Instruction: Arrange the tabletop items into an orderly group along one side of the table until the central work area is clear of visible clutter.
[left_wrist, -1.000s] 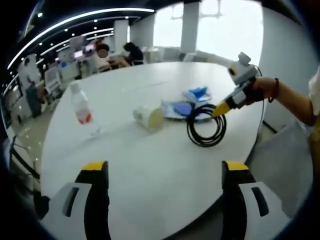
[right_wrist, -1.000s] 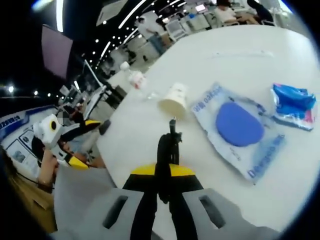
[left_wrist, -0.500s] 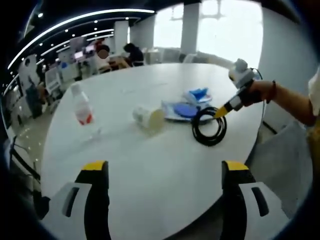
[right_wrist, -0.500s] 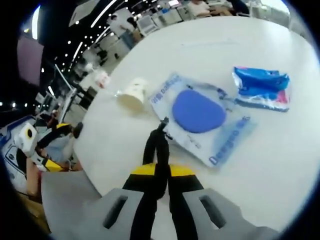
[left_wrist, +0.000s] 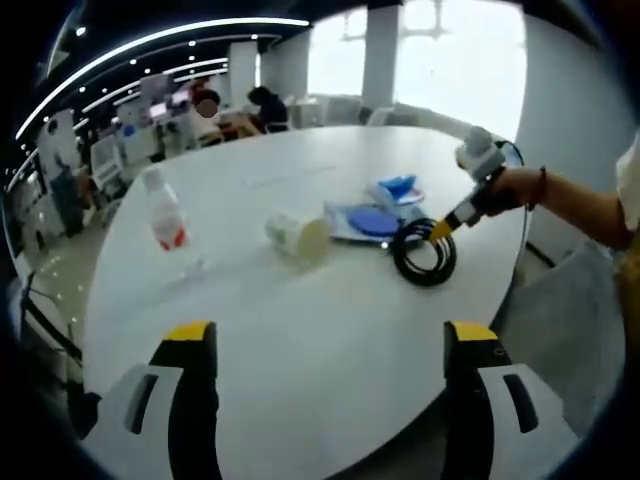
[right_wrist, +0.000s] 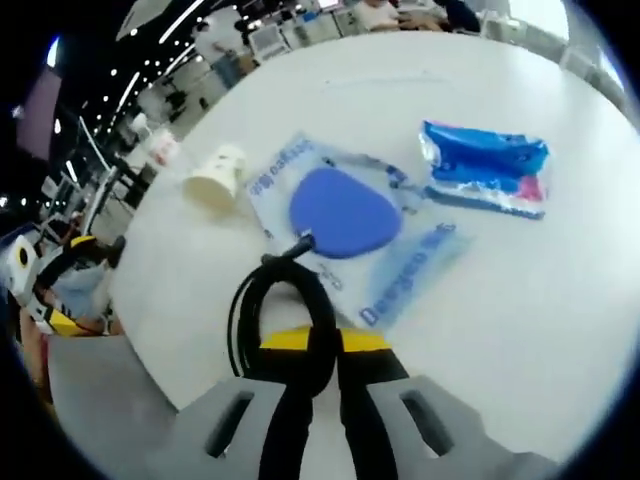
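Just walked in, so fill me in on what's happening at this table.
A person is tidying a white table with two handheld tools. The right tool is shut on a coiled black cable, holding it beside a clear packet with a blue pad. The left tool hangs open over the near edge, holding nothing. A tipped paper cup, a water bottle and a blue wrapper lie about the table.

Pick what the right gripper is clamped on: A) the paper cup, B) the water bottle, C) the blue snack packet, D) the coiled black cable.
D: the right gripper has its jaws shut on the coiled black cable, beside the clear bag.
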